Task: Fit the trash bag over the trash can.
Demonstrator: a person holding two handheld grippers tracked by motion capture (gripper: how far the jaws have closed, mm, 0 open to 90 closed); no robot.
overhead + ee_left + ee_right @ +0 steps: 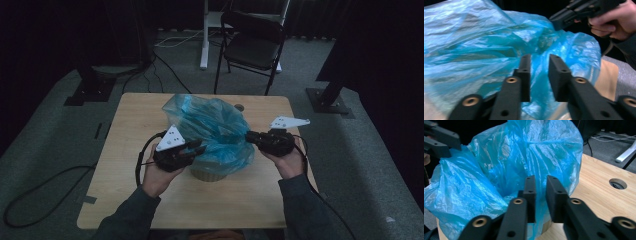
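Blue bag between both grippers (touching each)

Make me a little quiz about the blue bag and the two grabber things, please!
1. True or false: the blue plastic bag sits in a round container on the wooden table.
2. Which gripper is at the bag's side nearer the black chair: A) left gripper B) right gripper C) neither?
3. Fill in: each gripper's jaws stand a little ____, with blue film seen in the gap.

Key:
1. True.
2. B.
3. Apart. Whether they pinch the film cannot be told.
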